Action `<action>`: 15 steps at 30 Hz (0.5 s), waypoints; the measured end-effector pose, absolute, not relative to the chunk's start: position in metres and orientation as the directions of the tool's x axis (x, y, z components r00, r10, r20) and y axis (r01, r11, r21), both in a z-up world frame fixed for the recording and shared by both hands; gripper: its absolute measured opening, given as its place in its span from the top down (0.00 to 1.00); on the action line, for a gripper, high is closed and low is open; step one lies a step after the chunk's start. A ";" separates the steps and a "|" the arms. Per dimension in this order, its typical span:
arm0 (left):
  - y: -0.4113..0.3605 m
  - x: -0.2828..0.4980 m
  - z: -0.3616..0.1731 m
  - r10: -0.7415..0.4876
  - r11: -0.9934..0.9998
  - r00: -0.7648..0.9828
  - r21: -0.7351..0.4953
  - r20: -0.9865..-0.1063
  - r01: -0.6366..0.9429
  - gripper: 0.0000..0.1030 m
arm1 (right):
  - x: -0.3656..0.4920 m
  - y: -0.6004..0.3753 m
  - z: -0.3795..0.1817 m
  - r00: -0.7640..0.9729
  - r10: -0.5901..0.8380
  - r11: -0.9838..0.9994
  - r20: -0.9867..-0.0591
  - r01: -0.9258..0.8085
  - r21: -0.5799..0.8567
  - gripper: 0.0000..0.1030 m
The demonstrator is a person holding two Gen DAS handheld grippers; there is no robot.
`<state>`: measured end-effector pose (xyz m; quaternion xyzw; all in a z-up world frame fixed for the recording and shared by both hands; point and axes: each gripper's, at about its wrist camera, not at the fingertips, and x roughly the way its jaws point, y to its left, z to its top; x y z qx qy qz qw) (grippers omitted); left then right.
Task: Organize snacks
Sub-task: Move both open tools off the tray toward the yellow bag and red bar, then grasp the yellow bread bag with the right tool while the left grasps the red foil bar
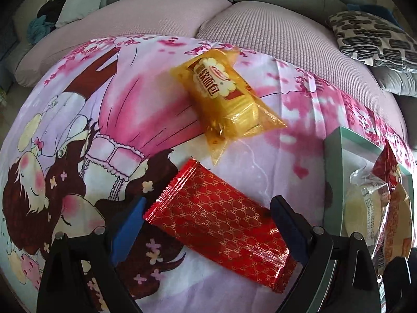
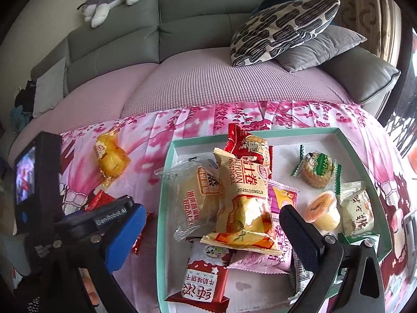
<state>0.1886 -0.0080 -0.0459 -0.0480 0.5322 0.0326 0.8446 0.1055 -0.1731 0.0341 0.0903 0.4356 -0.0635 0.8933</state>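
Snacks in sealed wrappers, shown at the moment of sorting. Two lie loose on the pink printed cloth (image 1: 125, 120): a red packet (image 1: 221, 227) between the spread fingers of the left gripper (image 1: 208, 229), and a yellow bread packet (image 1: 226, 99) farther off, well apart from either gripper. The left gripper's jaws stand wide, one on each side of the red packet, not yet closed on it. The right gripper (image 2: 213, 237) hangs over the tray with its jaws likewise apart, holding nothing.

Handling, as a judgement: the red packet looks light, flat and crinkly, with a glossy film that may slip; its crimped ends are thin, so the fuller middle seems the surer place to pinch, across the short width. The yellow bread packet appears soft and puffy and would likely squash under a hard grip.

Container: a shallow tray (image 2: 166, 182) with a teal rim and a white floor sits on the cloth to the right of the loose snacks. It holds a heap of packets, among them a pale cake (image 2: 195, 198), a beige roll packet (image 2: 242, 200) lying on top, a red-and-white biscuit packet (image 2: 206, 279), a round green-wrapped biscuit (image 2: 316, 169) and a small jelly cup (image 2: 323, 211). Bare floor shows at the far right corner.
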 end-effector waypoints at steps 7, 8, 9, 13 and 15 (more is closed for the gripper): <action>0.004 0.176 -0.044 0.008 0.996 0.422 -0.030 -0.906 -0.084 0.08 | 0.105 -0.175 0.032 0.603 -0.028 0.975 -0.797 0.192 0.110 0.00; 0.007 0.176 -0.044 0.012 0.995 0.420 -0.031 -0.907 -0.096 0.08 | 0.105 -0.175 0.032 0.601 -0.027 0.976 -0.799 0.190 0.110 0.00; 0.009 0.176 -0.044 0.011 0.993 0.418 -0.040 -0.908 -0.113 0.08 | 0.106 -0.174 0.032 0.599 -0.028 0.976 -0.800 0.190 0.108 0.00; 0.006 0.187 -0.047 -0.019 0.985 0.409 -0.088 -0.912 -0.152 0.08 | 0.104 -0.174 0.033 0.603 -0.029 0.975 -0.797 0.194 0.111 0.00; -0.003 0.192 -0.049 -0.016 0.987 0.403 -0.080 -0.915 -0.143 0.08 | 0.104 -0.176 0.034 0.606 -0.033 0.974 -0.795 0.197 0.110 0.00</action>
